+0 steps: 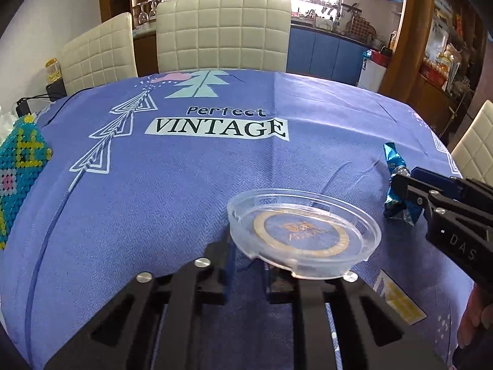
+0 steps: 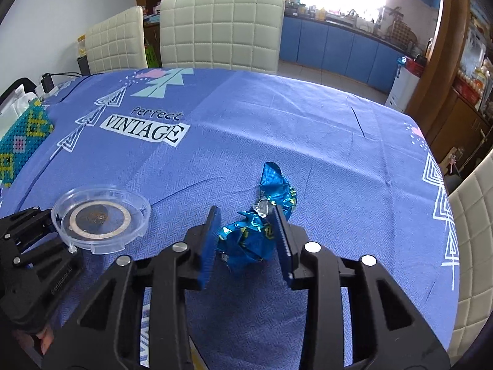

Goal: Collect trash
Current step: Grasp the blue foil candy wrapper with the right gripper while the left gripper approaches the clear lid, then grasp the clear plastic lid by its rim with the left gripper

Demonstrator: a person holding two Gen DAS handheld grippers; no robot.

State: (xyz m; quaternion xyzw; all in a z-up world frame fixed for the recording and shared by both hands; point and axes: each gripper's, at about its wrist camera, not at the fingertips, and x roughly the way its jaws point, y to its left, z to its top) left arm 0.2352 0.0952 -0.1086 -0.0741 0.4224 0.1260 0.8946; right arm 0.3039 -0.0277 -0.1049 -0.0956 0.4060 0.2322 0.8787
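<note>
A clear round plastic lid (image 1: 303, 234) with a gold ring print is held by its near edge in my left gripper (image 1: 246, 262), a little above the blue tablecloth; it also shows in the right wrist view (image 2: 100, 217). A crumpled blue foil wrapper (image 2: 262, 225) lies on the cloth between the open fingers of my right gripper (image 2: 246, 215). The right finger's pad touches the wrapper and the left pad stands apart from it. In the left wrist view the wrapper (image 1: 393, 166) and right gripper (image 1: 409, 185) are at the right.
The table wears a blue cloth (image 2: 308, 129) printed "Perfect VINTAGE". A beaded teal tissue box (image 2: 21, 141) sits at the left edge. Cream quilted chairs (image 2: 222, 27) stand behind the table and one (image 2: 474, 215) at the right.
</note>
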